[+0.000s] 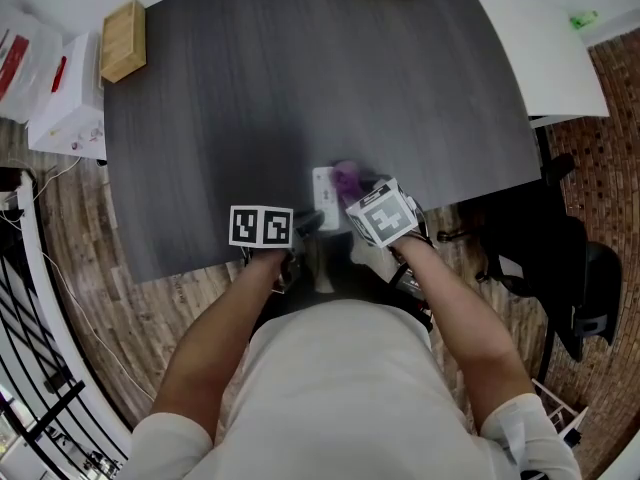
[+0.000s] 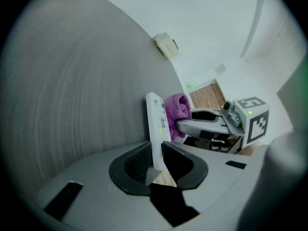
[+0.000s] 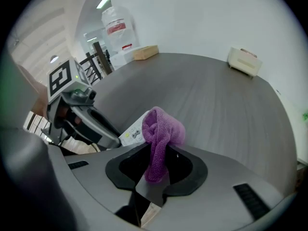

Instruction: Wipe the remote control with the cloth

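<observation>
Purple cloth (image 3: 161,129): finding it clamped in the right gripper's (image 3: 156,170) jaws, bunched top pressing against the white remote control (image 2: 156,124). Noting the left gripper (image 2: 156,160) jaws gripping the remote's lower end, holding it on edge at the near edge of the dark wood-grain table (image 1: 300,88).

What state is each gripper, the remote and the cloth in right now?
Left gripper: shut on one end of the slim white plastic remote control.
Right gripper: shut on the bunched purple fabric cloth.
Remote control: held, buttons facing the cloth.
Cloth: wadded, touching the remote's button face.
</observation>
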Available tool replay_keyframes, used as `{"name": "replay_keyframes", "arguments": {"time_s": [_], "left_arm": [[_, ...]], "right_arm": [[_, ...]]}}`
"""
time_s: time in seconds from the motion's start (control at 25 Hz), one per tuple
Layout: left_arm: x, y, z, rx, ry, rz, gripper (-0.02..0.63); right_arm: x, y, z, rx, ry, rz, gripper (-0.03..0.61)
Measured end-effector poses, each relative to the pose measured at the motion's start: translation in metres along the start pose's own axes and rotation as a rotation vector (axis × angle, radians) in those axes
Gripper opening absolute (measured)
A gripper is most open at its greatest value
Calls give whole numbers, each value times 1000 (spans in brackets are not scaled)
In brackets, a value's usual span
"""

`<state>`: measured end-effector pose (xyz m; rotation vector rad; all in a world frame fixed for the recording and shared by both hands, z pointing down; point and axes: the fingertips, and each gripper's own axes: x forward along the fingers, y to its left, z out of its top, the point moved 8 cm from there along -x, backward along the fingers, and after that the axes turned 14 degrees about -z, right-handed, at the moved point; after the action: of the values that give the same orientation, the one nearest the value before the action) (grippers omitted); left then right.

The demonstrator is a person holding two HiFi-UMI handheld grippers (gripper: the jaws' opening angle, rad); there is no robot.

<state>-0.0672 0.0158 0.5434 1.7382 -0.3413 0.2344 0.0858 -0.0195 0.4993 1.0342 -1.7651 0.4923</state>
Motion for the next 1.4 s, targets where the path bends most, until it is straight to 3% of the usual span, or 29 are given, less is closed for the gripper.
{"name": "replay_keyframes", "arguments": {"time_s": [0.36, 0.6, 0.8, 1.0, 1.08, 1.12, 1.28, 1.4], "left_arm": [[0, 0, -2, -30, -47, 26, 78], [1, -4, -4, -7, -64, 44, 77], [-3, -8, 0, 78, -25, 31, 78], [-16, -16, 9, 203, 63, 15, 78], [-25, -20, 16, 320, 126, 32, 80], [-30, -23, 21, 428, 173, 53, 85], [-33, -47, 49, 1037, 467, 158, 165], [-16, -62, 59, 1403, 740, 157, 237]], "right_arm": [[-21, 26, -32, -89, 49, 174, 103], [-38, 40, -54, -192, 82, 287, 102], [-54, 41, -57, -180, 45, 361, 102], [-50, 37, -55, -127, 30, 311, 101], [-46, 37, -56, -129, 44, 280, 103], [-45, 37, -56, -127, 49, 271, 103], [-40, 29, -58, -87, 52, 247, 102], [-38, 25, -58, -51, 49, 235, 102]]}}
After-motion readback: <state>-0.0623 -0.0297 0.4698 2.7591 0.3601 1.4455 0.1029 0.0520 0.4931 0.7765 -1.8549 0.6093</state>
